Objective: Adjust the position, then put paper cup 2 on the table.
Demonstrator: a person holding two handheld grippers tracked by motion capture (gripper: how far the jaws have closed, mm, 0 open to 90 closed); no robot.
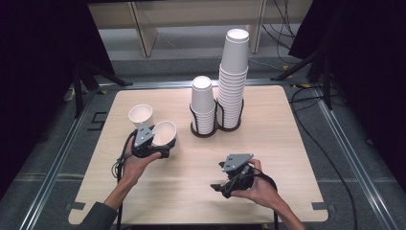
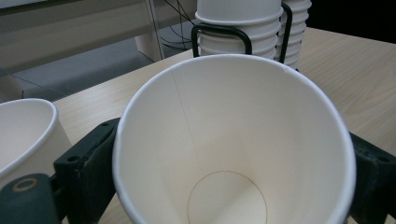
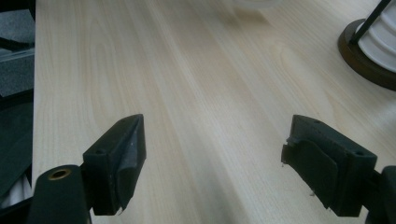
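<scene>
Gripping a white paper cup between their two jaws, the left tongs held it tilted, mouth toward the camera, above the left part of the worktop. In the left gripper view the cup's wall pressed against both black jaws, with the inner seam and round bottom visible. A second white cup stood upright just beside it, open end up. The right tongs hung released over bare wood near the front edge, jaws wide apart with nothing between them. Two stacks of upside-down cups, a short stack and a tall stack, sat in a black wire holder. No brand, label or writing could be read on any cup.
</scene>
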